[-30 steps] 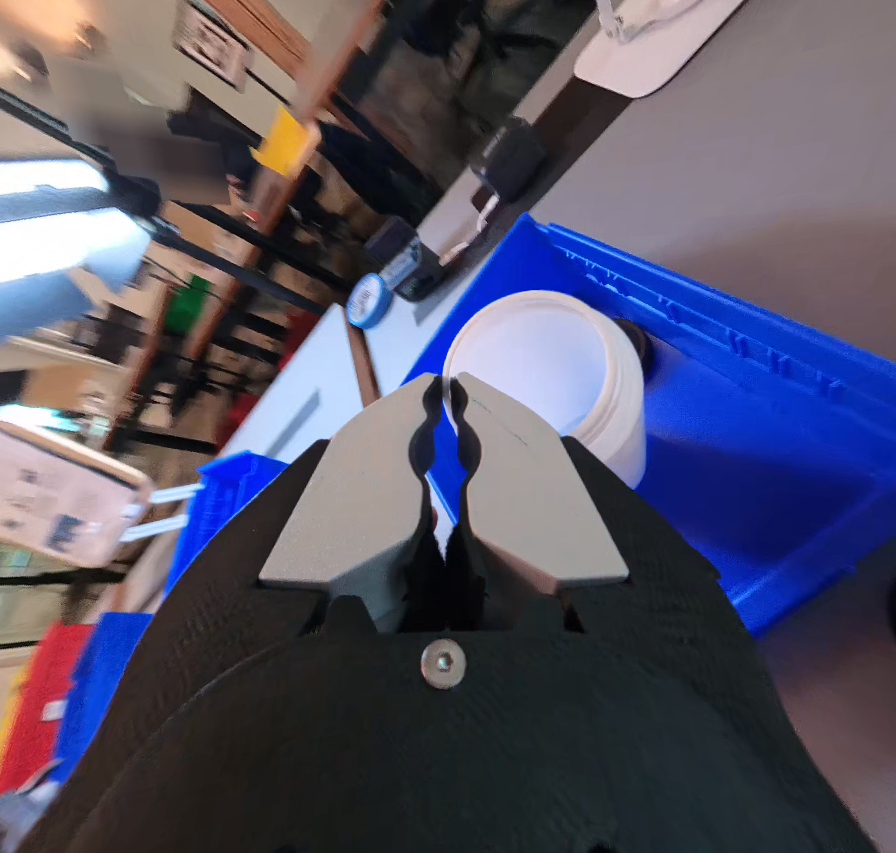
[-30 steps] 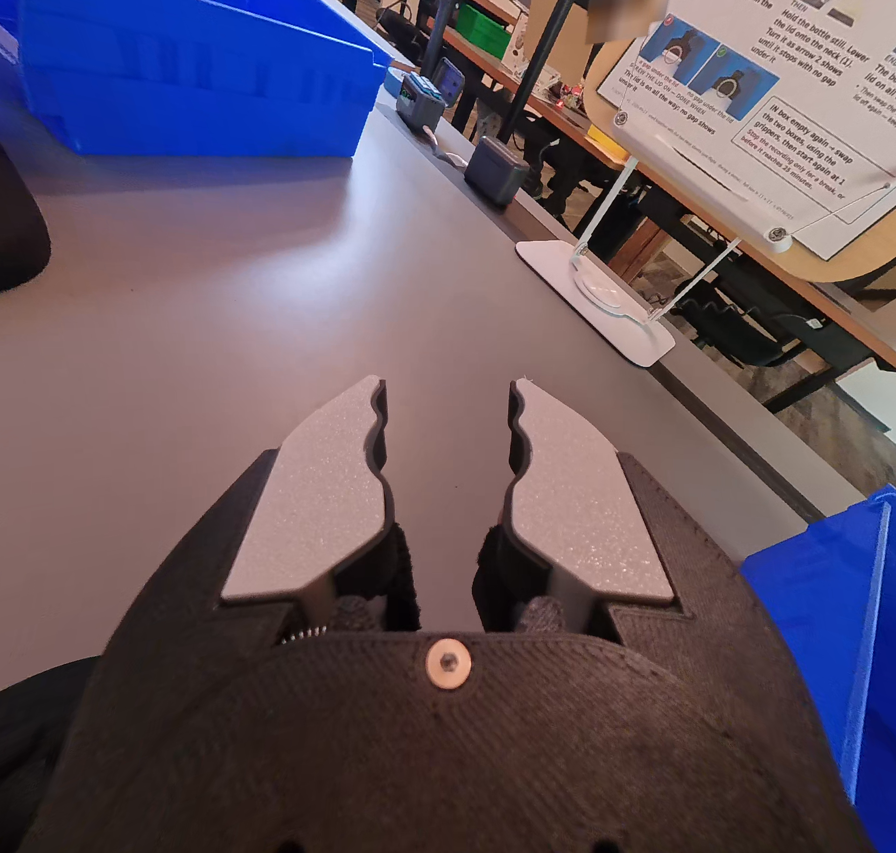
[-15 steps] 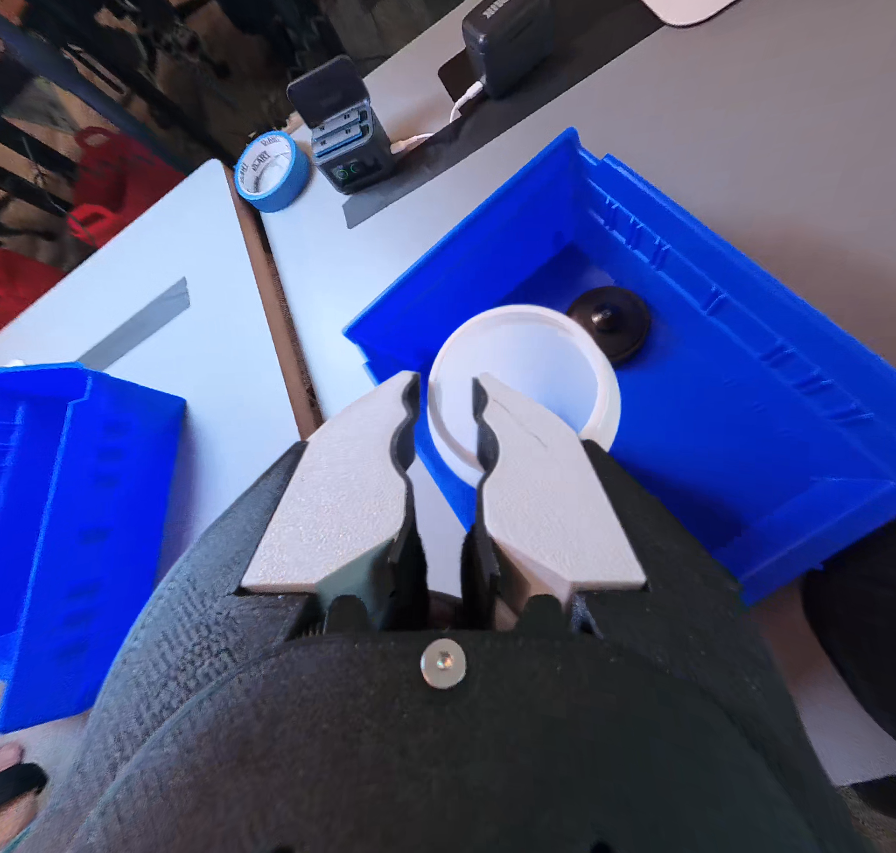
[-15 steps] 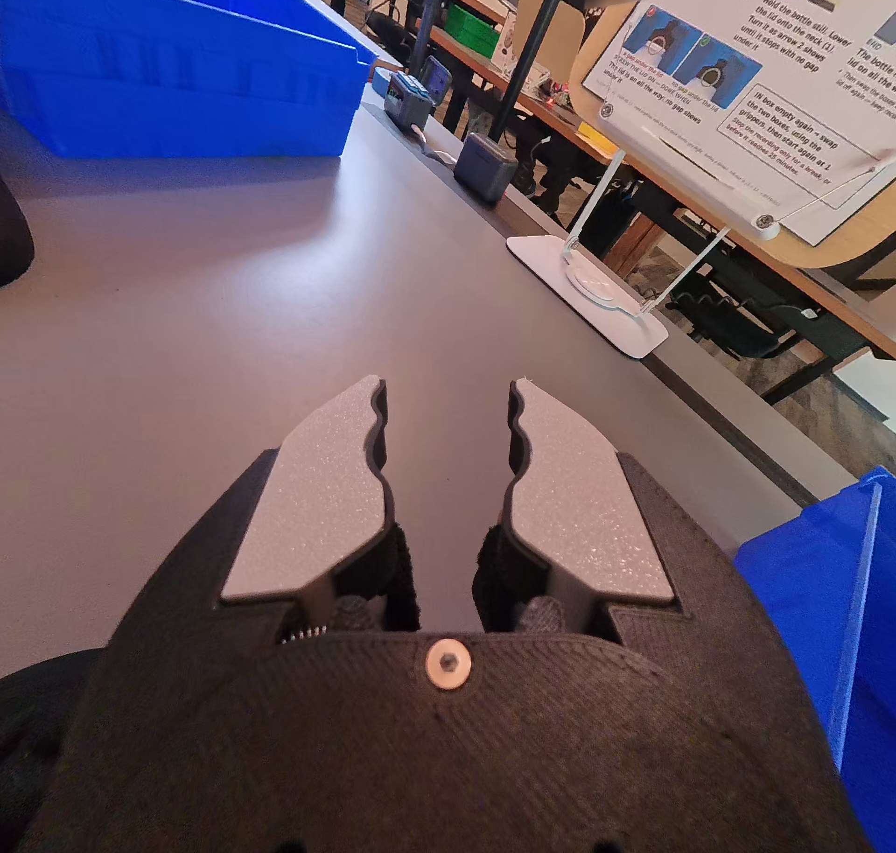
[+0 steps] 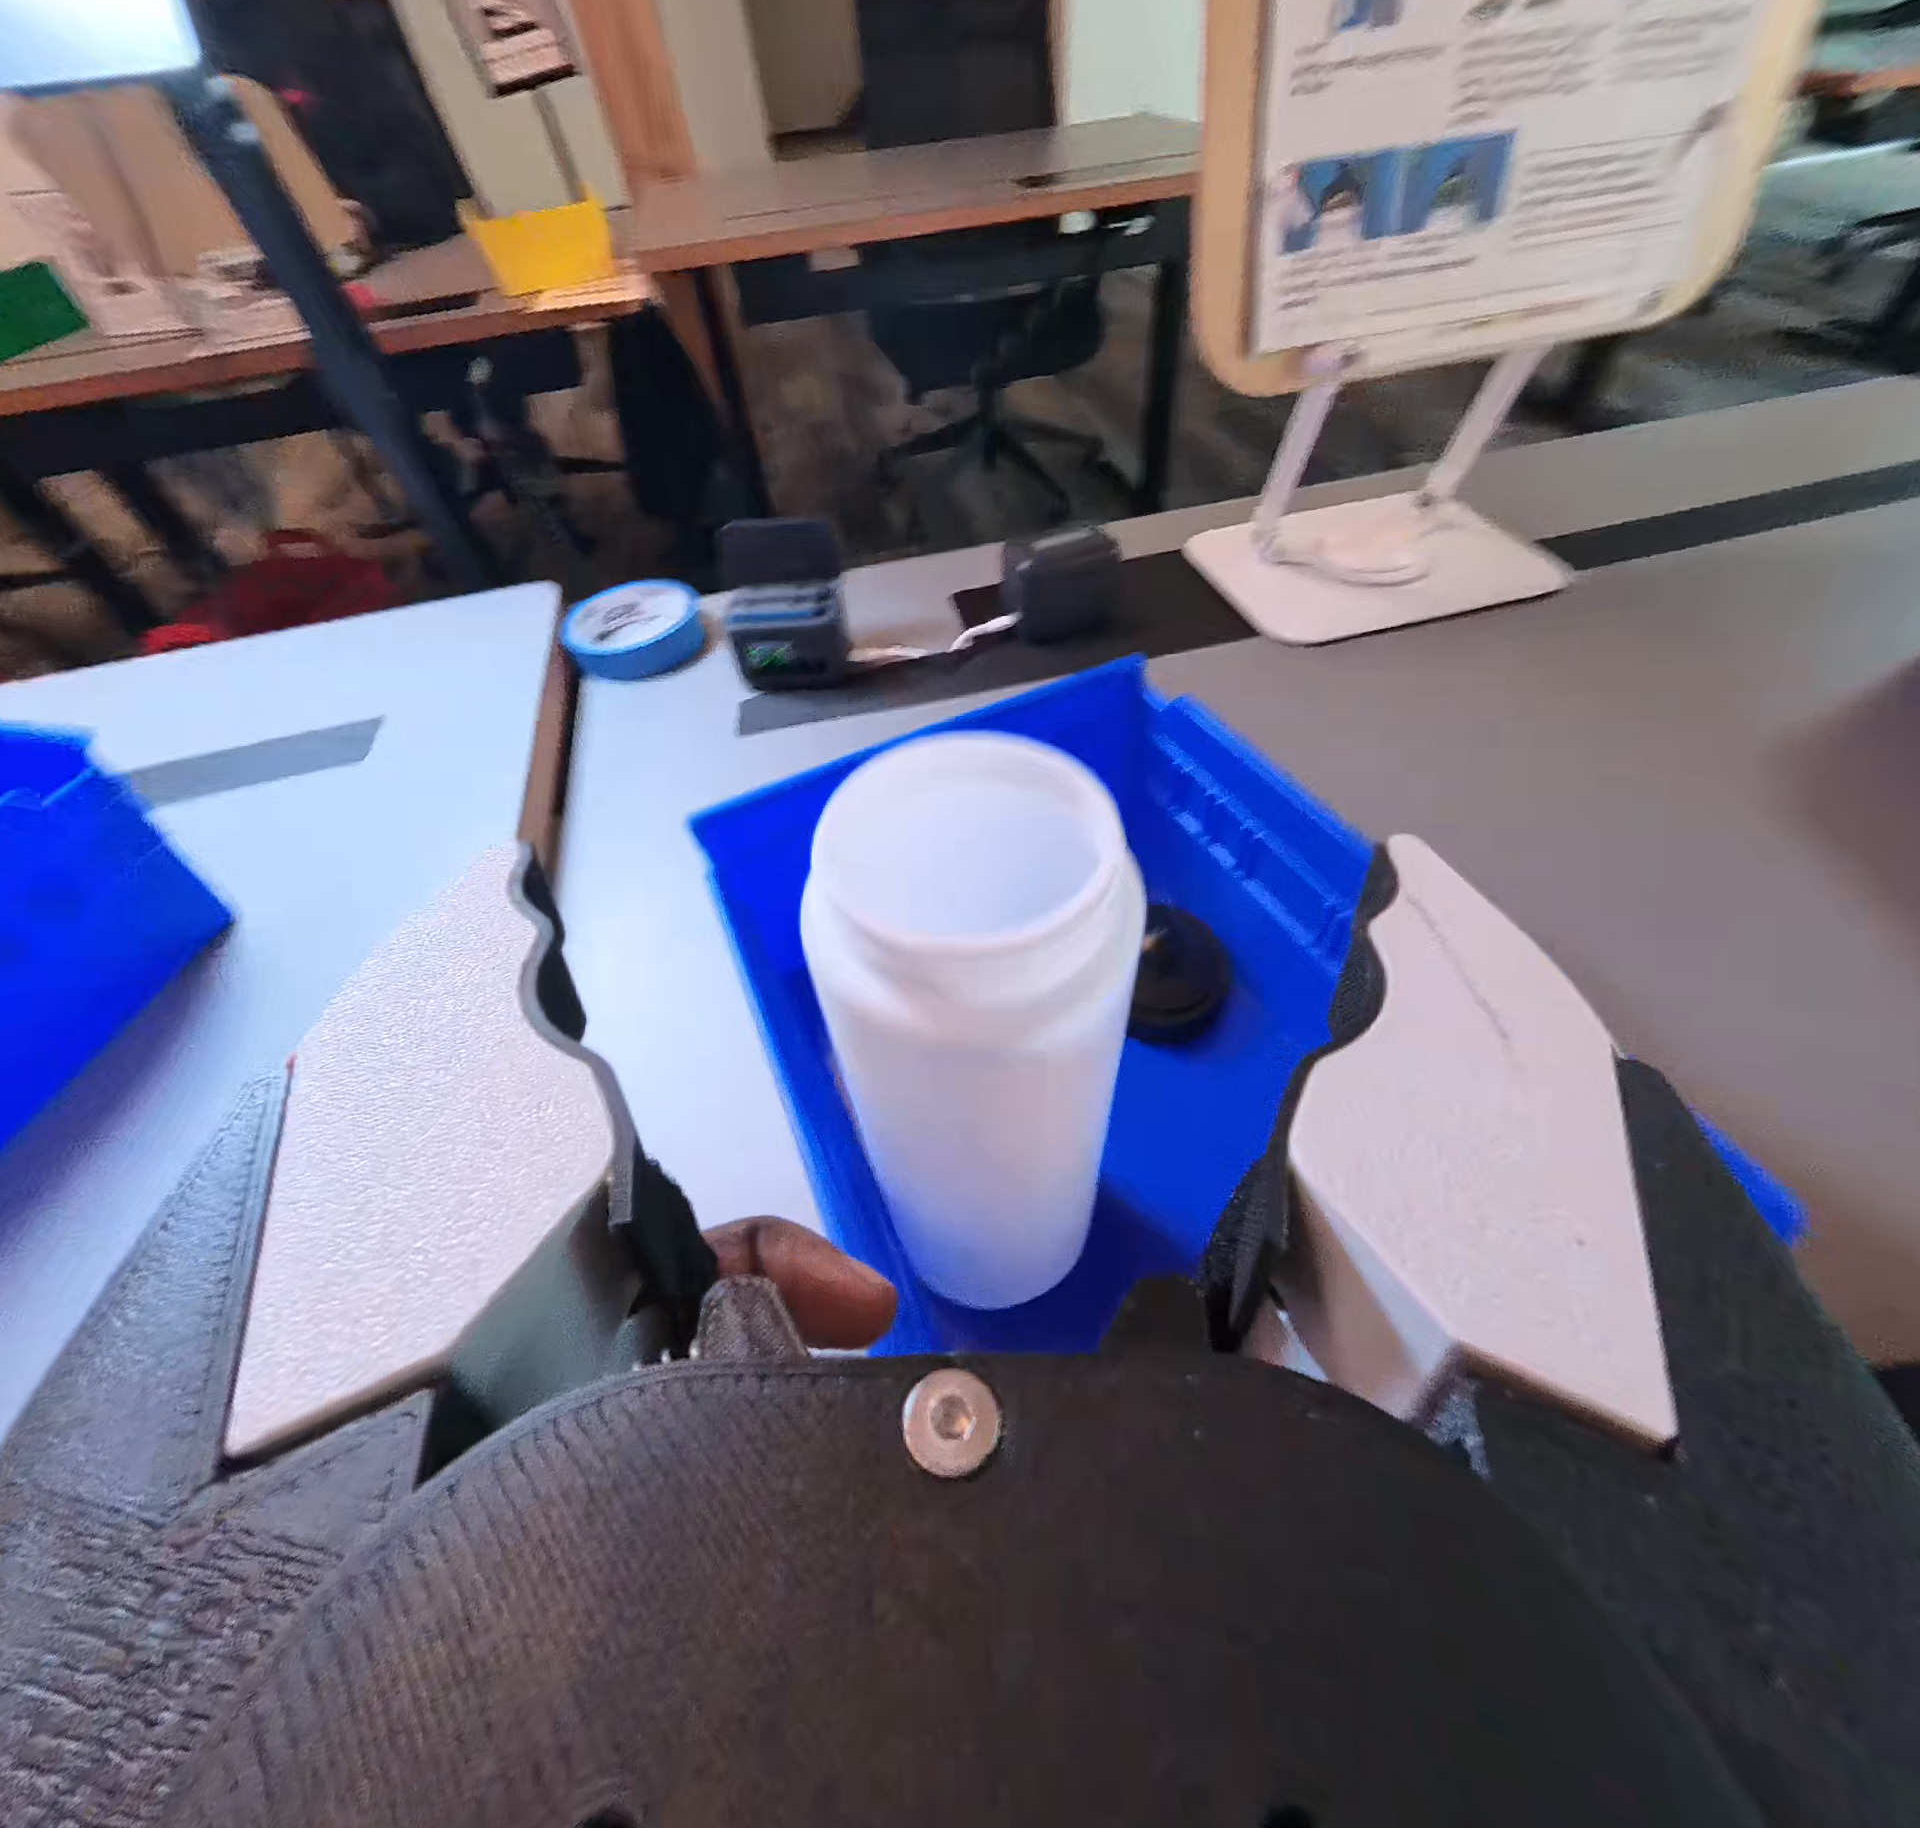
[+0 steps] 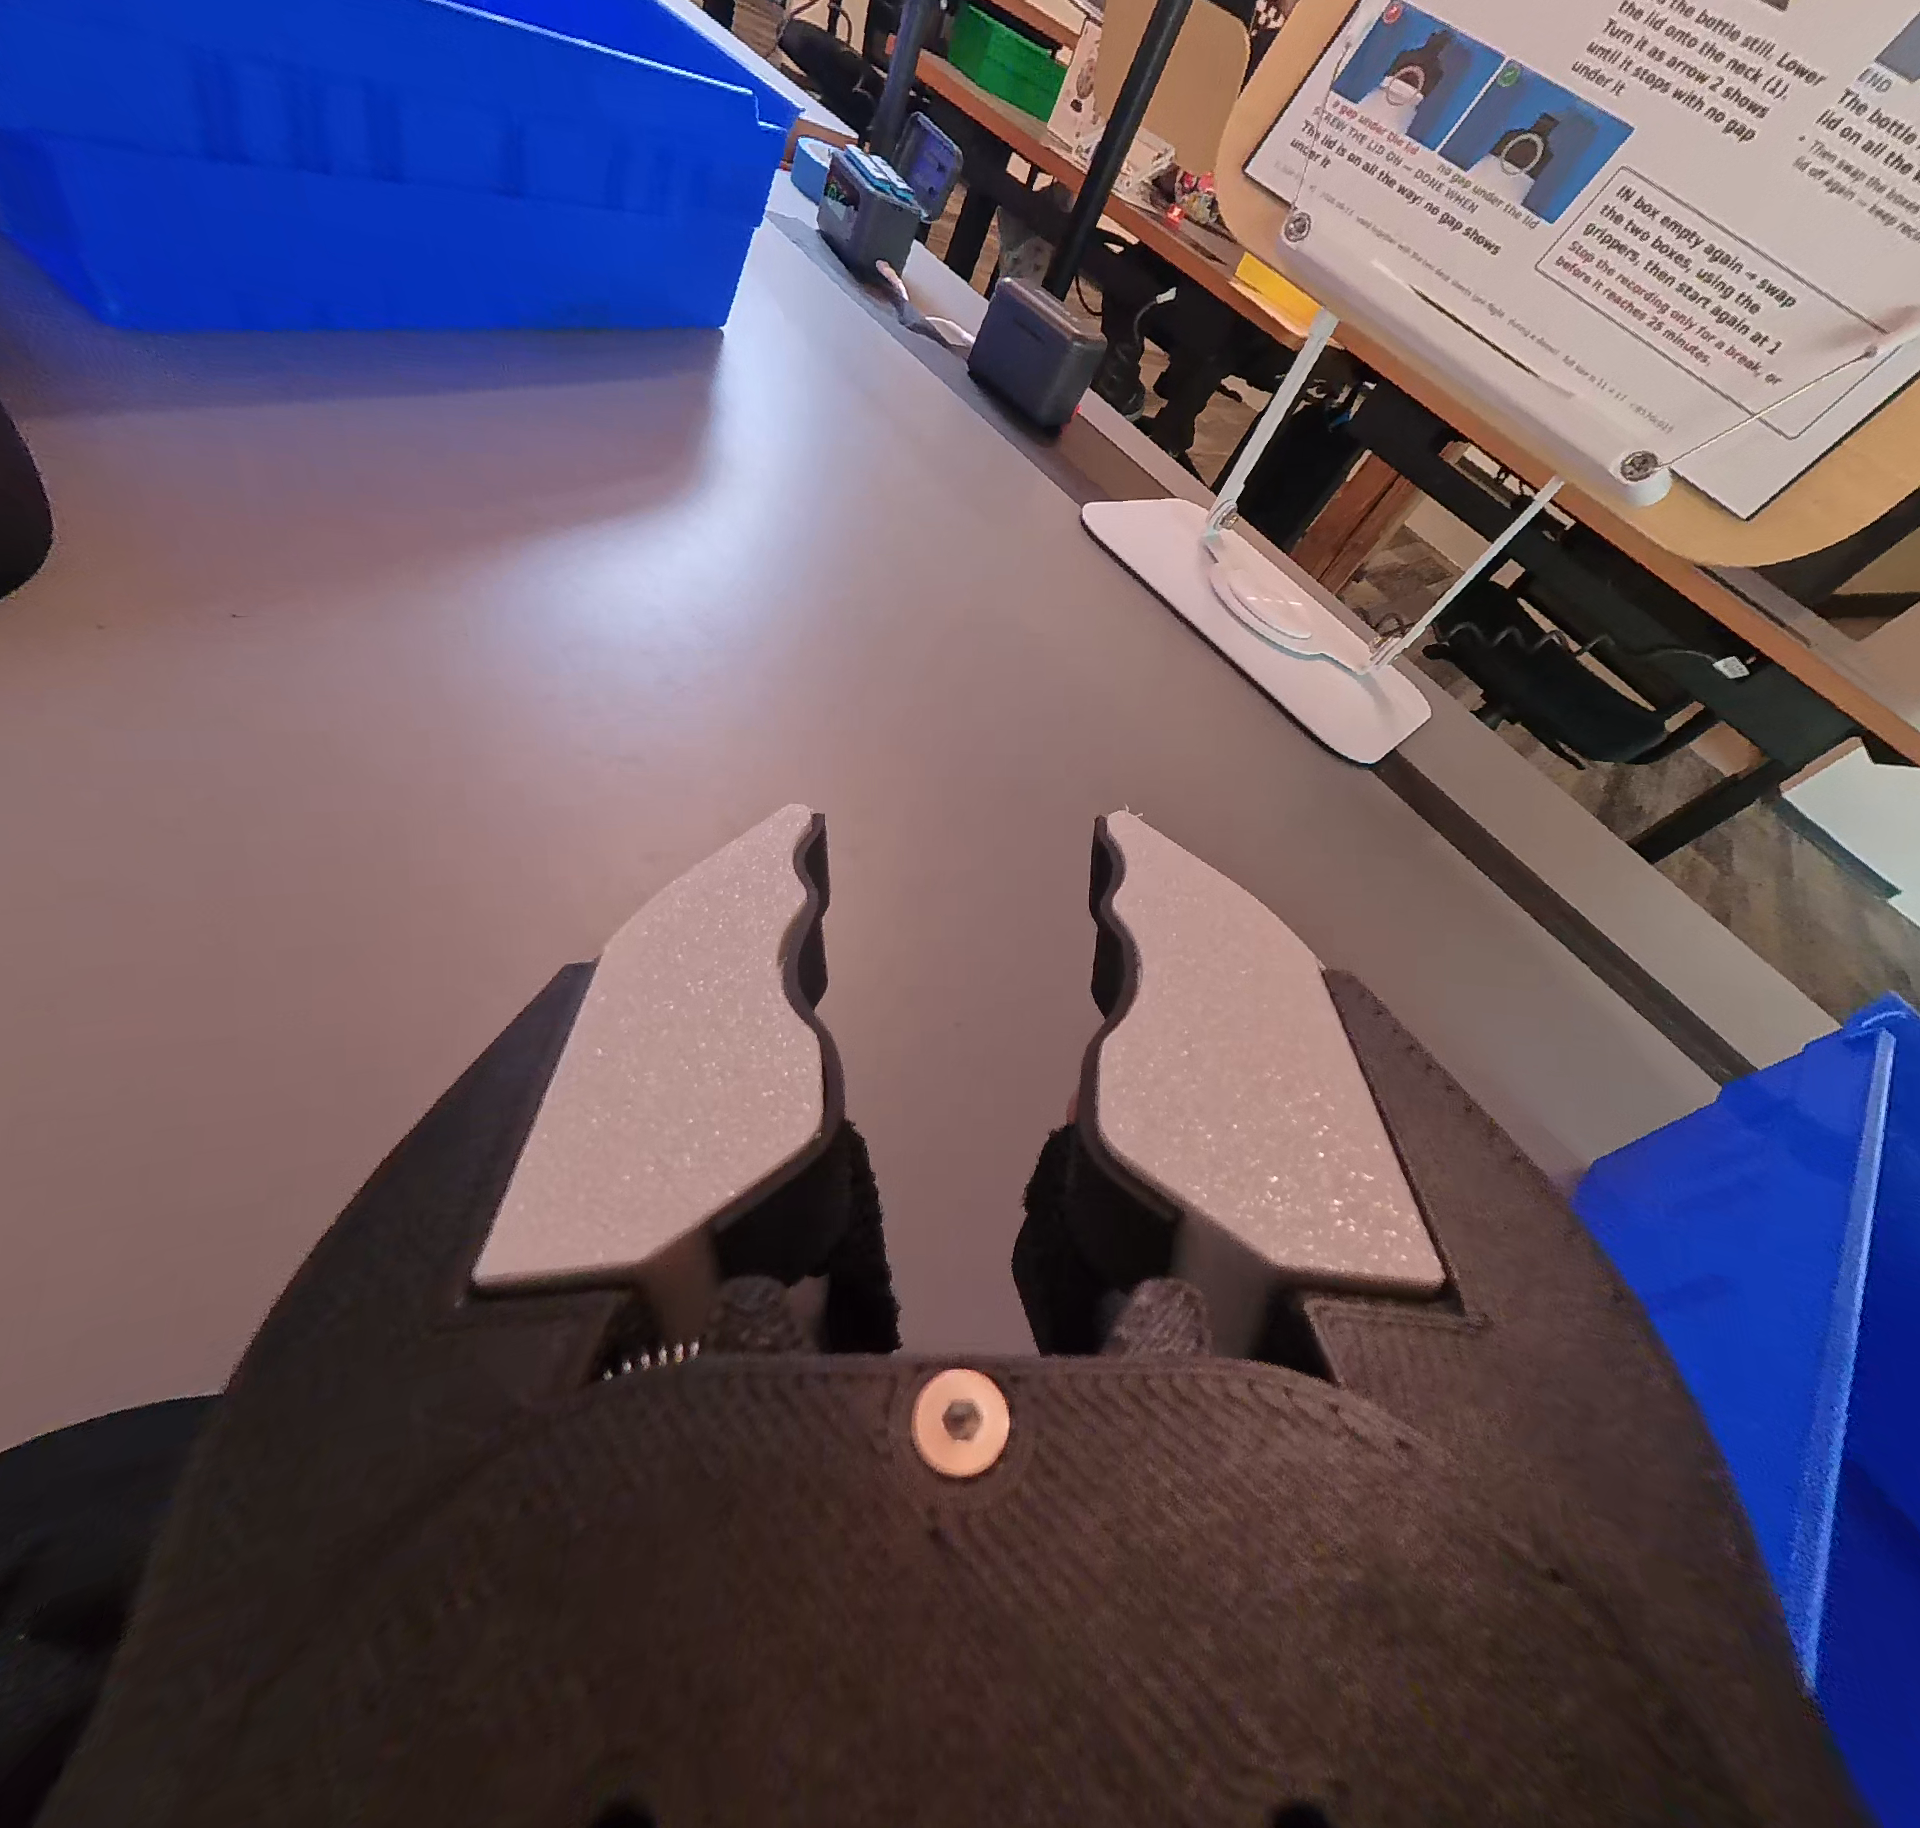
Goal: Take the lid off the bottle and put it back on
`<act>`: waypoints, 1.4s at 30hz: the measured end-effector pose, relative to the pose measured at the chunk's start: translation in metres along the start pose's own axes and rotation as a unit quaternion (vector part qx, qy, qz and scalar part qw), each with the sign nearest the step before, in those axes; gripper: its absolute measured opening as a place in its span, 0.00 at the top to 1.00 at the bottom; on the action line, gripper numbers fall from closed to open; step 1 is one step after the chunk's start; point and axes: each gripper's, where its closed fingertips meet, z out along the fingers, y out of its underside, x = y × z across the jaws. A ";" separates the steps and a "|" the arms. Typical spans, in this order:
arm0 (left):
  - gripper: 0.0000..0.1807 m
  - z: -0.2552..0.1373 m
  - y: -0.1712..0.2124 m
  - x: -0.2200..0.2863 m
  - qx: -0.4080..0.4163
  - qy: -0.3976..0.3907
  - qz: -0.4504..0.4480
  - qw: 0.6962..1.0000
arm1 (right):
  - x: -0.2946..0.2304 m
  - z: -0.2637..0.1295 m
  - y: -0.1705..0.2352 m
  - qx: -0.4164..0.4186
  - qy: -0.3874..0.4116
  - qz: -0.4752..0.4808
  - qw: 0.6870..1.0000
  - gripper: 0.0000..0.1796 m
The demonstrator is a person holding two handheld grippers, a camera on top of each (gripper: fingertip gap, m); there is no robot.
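The left gripper is spread wide around the uncapped white bottle, untouched, upright in the blue bin; the black lid lies behind. The right gripper is held open, empty, over the table.

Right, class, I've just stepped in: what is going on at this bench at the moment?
A person holds a gripper in each hand. The left gripper has its jaws wide open on either side of a white bottle, which stands upright and uncapped in a blue bin. They are not touching it. A black lid lies in the bin behind the bottle. The right gripper hangs open and empty over the grey table.
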 end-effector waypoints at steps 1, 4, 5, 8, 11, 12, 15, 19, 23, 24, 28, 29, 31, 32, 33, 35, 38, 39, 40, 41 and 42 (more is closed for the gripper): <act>0.22 0.000 0.013 -0.003 -0.002 -0.032 0.004 0.999 | 0.000 0.000 0.000 0.001 0.001 -0.002 1.000 0.73; 0.22 -0.001 0.036 -0.015 0.000 -0.128 0.059 0.990 | -0.001 0.001 0.000 0.004 -0.004 -0.004 1.000 0.73; 0.23 0.000 0.038 -0.011 0.005 -0.132 0.071 0.989 | -0.002 0.001 0.000 0.003 -0.006 -0.005 1.000 0.73; 0.27 0.014 0.049 0.005 -0.025 -0.095 0.052 0.994 | -0.002 0.001 0.000 0.003 -0.002 -0.015 1.000 0.73; 0.25 0.032 0.061 0.010 -0.072 -0.079 0.032 0.994 | -0.001 0.001 -0.002 0.007 0.000 -0.019 1.000 0.73; 0.24 0.037 0.064 0.010 -0.081 -0.081 0.035 0.993 | -0.002 0.001 -0.002 0.007 0.000 -0.019 1.000 0.73; 0.23 0.050 0.066 0.007 -0.076 -0.095 0.031 0.992 | -0.002 0.000 -0.001 0.005 0.001 -0.026 1.000 0.73; 0.43 0.055 0.066 -0.002 -0.057 -0.123 0.035 0.990 | -0.003 0.001 -0.001 0.005 -0.002 -0.034 0.999 0.73; 0.43 0.055 0.063 0.000 -0.041 -0.125 0.041 0.991 | -0.005 0.002 0.001 0.000 -0.005 -0.044 0.999 0.73; 0.44 0.054 0.060 0.001 -0.034 -0.126 0.043 0.990 | -0.006 0.002 0.001 0.000 -0.005 -0.046 0.999 0.73; 0.44 0.041 0.033 0.007 0.015 -0.136 0.065 0.988 | -0.006 0.002 0.000 0.005 -0.008 -0.037 0.999 0.73; 0.44 0.036 0.022 0.012 0.031 -0.134 0.071 0.988 | -0.006 0.002 0.000 0.006 -0.010 -0.032 0.999 0.73; 0.44 0.025 -0.003 0.028 0.070 -0.118 0.080 0.987 | -0.005 0.002 0.000 0.009 -0.014 -0.019 1.000 0.73; 0.44 0.020 -0.017 0.040 0.091 -0.103 0.082 0.987 | -0.006 0.002 0.000 0.010 -0.016 -0.013 1.000 0.73; 0.44 0.015 -0.030 0.054 0.113 -0.083 0.084 0.987 | -0.006 0.002 0.000 0.011 -0.018 -0.007 1.000 0.73; 0.44 0.007 -0.052 0.089 0.150 -0.034 0.087 0.984 | -0.006 0.002 0.000 0.013 -0.021 0.005 1.000 0.73; 0.44 -0.002 -0.073 0.152 0.189 0.061 0.093 0.976 | -0.006 0.001 0.000 0.019 -0.029 0.023 0.999 0.72; 0.44 -0.003 -0.077 0.175 0.198 0.096 0.093 0.971 | -0.007 0.001 0.000 0.021 -0.034 0.030 0.999 0.72; 0.44 -0.005 -0.080 0.198 0.206 0.132 0.090 0.965 | -0.008 0.001 0.000 0.021 -0.038 0.037 0.998 0.71; 0.45 -0.006 -0.080 0.220 0.212 0.166 0.087 0.959 | -0.008 0.001 0.001 0.022 -0.042 0.043 0.998 0.71; 0.45 -0.007 -0.080 0.240 0.216 0.196 0.081 0.953 | -0.009 0.001 0.000 0.024 -0.048 0.048 0.997 0.70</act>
